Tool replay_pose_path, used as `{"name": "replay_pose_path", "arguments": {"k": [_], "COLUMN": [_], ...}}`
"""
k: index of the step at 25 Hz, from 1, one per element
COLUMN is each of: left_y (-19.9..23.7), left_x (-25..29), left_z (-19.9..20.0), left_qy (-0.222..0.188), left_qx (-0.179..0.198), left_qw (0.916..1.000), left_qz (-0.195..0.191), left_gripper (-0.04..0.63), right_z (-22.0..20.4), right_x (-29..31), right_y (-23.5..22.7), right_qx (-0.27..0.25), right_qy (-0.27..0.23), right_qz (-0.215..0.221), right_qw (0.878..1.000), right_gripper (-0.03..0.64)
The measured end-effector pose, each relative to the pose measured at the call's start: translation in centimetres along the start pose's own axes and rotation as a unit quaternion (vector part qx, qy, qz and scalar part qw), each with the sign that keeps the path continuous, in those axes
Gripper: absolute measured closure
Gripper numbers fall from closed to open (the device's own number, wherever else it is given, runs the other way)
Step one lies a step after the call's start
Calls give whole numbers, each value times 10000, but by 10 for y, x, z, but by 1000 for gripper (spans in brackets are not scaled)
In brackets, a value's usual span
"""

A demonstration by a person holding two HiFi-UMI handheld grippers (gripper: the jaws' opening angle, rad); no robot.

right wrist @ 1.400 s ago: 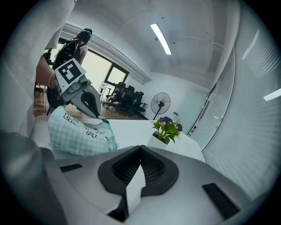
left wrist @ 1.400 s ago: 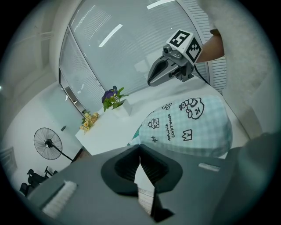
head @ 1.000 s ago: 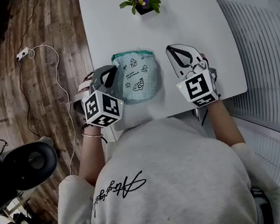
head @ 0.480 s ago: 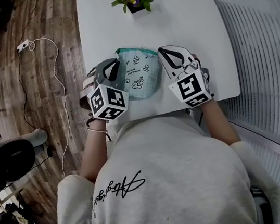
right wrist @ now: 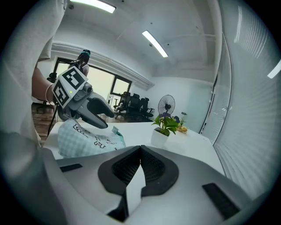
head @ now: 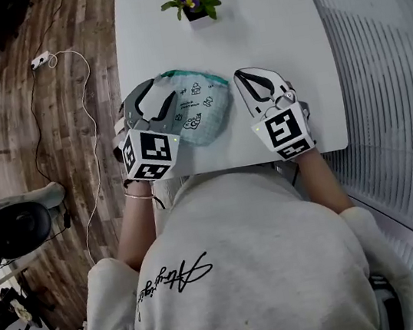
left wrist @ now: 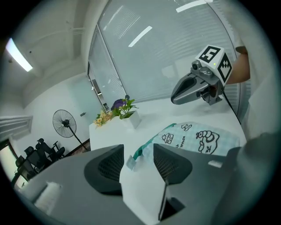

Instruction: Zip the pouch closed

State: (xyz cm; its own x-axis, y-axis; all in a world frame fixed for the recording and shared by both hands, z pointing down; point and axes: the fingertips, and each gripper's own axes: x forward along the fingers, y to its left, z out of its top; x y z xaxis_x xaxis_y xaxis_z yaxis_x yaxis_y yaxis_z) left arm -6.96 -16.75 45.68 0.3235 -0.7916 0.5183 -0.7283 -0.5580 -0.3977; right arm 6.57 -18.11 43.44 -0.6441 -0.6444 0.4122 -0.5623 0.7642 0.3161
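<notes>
Left gripper view: the left tongs (left wrist: 137,154) are opening, released, with the pouch (left wrist: 198,139) corner between them. The right tongs (right wrist: 140,150), at its 3 o'clock, are sitting clenched, empty.

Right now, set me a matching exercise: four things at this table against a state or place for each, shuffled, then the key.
1. left gripper
2. right gripper
3. pouch
4. potted plant

A. stands at the far end of the table
B. fingers together, nothing between them
C. fingers apart
D. lies flat between the two grippers

Pairs: 1-C, 2-B, 3-D, 4-A.

The left gripper's fingers have just been opening; the pouch's zip end sits between them, not pinched.
</notes>
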Motion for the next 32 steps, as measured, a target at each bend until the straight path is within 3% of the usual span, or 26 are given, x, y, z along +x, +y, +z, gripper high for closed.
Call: {"name": "replay_pose_path", "arguments": {"k": [10,16,22,32], "left_y": [13,23,32,36], "left_x": [-35,-62,-82,-97], "left_z": [63,106,142,166], "left_qy": [-913,-1594,-2144,-2445], "left_qx": [-410,-688,-645,-758], "left_qw": [9946,9843,9737,9660], "left_qz": [263,320,410,359], "left_gripper": [394,394,396,428], "right_z": [47,80,112,140], "right_x": [-23,-44,-64,-85], "right_y": [-12,-27,-38,-46], "right_qx": [313,593,820,941], "right_qy": [-700,-1168,-1660,-2047], "right_qz": [-20,-131,-123,-99], "right_qw": [9971,9913,9826,9742], "right_gripper": [614,612,612,614]}}
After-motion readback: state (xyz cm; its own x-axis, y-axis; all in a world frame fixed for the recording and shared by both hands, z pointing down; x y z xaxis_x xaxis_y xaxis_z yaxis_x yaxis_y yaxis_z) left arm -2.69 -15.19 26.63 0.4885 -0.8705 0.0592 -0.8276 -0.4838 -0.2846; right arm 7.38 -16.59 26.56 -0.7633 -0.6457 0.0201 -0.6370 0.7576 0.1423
